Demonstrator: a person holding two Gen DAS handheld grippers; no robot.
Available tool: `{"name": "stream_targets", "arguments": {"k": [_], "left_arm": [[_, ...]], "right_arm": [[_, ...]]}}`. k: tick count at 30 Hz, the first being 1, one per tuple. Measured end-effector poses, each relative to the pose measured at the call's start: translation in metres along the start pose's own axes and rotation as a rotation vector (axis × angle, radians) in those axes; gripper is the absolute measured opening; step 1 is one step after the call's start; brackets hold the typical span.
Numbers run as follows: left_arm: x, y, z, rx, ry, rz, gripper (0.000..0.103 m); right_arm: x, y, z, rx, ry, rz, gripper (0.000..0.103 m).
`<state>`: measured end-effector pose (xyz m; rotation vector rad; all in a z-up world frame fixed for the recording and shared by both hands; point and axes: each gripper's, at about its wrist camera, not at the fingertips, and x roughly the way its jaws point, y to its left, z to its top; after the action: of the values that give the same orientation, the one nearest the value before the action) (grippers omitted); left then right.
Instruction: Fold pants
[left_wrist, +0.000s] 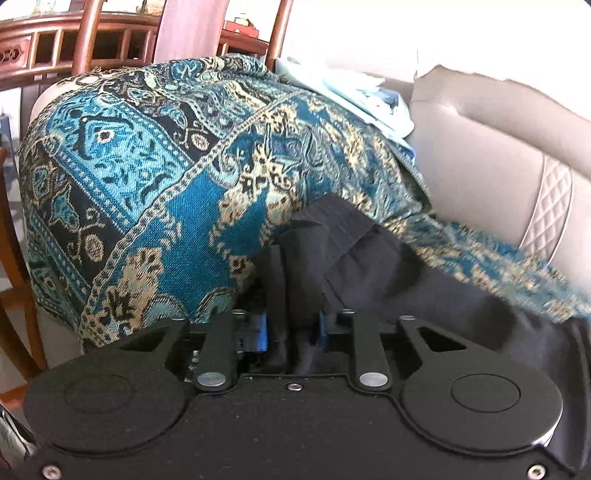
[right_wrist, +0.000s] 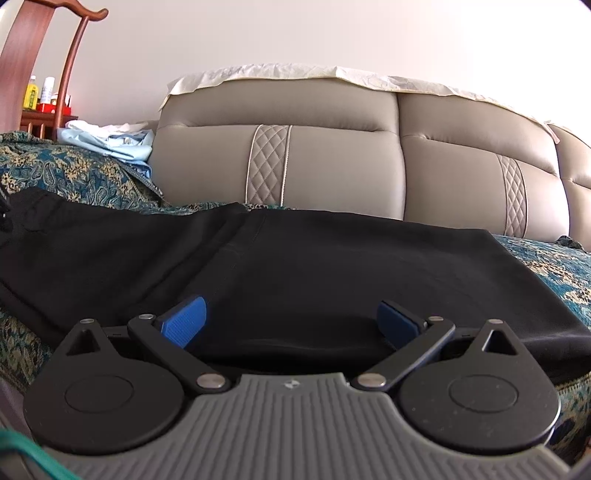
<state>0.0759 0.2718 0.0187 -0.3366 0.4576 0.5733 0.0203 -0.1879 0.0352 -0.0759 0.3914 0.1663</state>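
1. A blue, black and cream patterned throw (left_wrist: 155, 177) covers the sofa's seat and arm.
2. The sofa (right_wrist: 332, 155) is beige leather with quilted strips, and a pale sheet lies along its top.
3. Light blue clothes (right_wrist: 118, 142) sit piled on the throw by the backrest.
4. A wooden chair (left_wrist: 177, 33) and a carved cabinet stand behind the arm.
5. The black pants (right_wrist: 314, 266) lie spread on the seat.
6. The left gripper (left_wrist: 291, 328) pinches a bunched end of the pants.
7. The right gripper (right_wrist: 291, 325) hangs spread wide at the pants' near edge, its 2 blue pads (right_wrist: 184, 321) gripping nothing.
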Motion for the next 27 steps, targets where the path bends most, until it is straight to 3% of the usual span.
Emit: {"name": "stream_targets", "arguments": {"k": [4,9,15,22,27], "left_arm": [[-0.022,-0.011,0.013,-0.001,-0.055,-0.043,0.019],[-0.054,-0.038,0.029,0.023,-0.107,-0.170,0.019],[-0.089,-0.095,0.033,0.105,-0.131,-0.320,0.019],[-0.131,-0.174,0.003,0.255,-0.119,-0.540,0.019],[-0.148,-0.232,-0.052,0.416,0.013,-0.707,0.021]], "right_arm": [[-0.003,-0.004,0.004,-0.043,0.027,0.018,0.103],[-0.015,-0.018,0.016,-0.019,0.073,0.026,0.103],[-0.034,-0.052,0.032,0.074,0.034,0.010,0.103],[-0.031,-0.112,0.049,0.207,0.035,-0.078,0.103],[-0.035,-0.155,0.053,0.276,0.025,-0.144,0.103]]}}
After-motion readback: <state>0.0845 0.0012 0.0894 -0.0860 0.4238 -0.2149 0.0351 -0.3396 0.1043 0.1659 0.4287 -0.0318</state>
